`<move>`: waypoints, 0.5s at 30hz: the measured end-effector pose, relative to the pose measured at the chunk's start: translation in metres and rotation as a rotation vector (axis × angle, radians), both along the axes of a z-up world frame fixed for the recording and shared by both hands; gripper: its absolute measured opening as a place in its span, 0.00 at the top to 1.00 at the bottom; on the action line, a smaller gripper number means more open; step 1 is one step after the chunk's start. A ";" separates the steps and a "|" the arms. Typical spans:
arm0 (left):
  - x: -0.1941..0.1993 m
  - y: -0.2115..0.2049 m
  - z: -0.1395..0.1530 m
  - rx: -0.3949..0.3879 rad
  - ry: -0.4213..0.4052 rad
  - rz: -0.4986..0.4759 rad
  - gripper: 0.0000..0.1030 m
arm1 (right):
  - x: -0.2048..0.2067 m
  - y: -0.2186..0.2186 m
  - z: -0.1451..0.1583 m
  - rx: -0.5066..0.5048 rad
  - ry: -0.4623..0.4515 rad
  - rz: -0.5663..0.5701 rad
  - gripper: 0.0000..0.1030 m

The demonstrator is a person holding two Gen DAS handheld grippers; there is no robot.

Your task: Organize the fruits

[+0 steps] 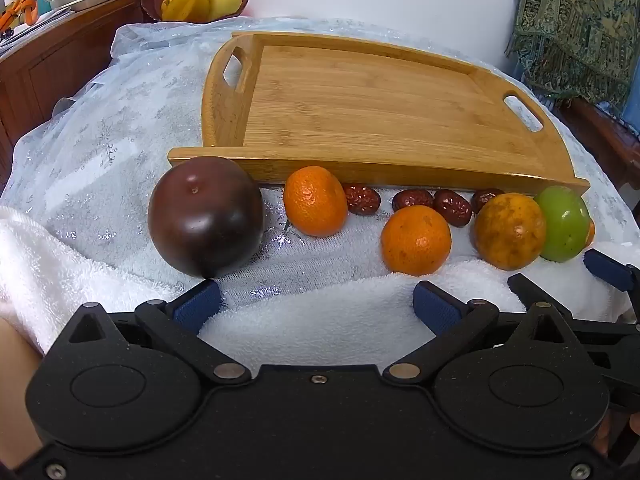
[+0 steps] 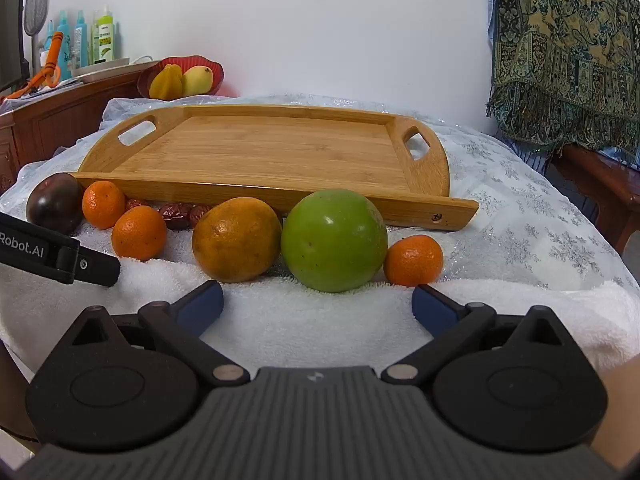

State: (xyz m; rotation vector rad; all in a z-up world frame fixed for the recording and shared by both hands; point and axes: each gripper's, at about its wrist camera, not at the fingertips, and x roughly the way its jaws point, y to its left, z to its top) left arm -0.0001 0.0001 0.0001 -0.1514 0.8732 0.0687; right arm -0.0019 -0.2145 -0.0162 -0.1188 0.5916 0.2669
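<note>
A bare bamboo tray lies on the lace-covered table. A row of fruit sits along its near wall: a dark purple fruit, small oranges, several red dates, a large mottled orange, a green fruit and one more small orange. My left gripper stands open just short of the fruit, over the white towel. My right gripper is open too, facing the green fruit, holding nothing.
A white towel covers the table's near edge. At the back left, a red bowl of yellow fruit and bottles stand on a wooden cabinet. A patterned cloth hangs at the right. My left gripper's finger enters the right wrist view.
</note>
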 end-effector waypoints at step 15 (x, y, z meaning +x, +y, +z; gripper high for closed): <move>0.000 0.000 0.000 0.000 -0.002 0.001 0.00 | 0.000 0.000 0.000 -0.002 -0.002 0.000 0.00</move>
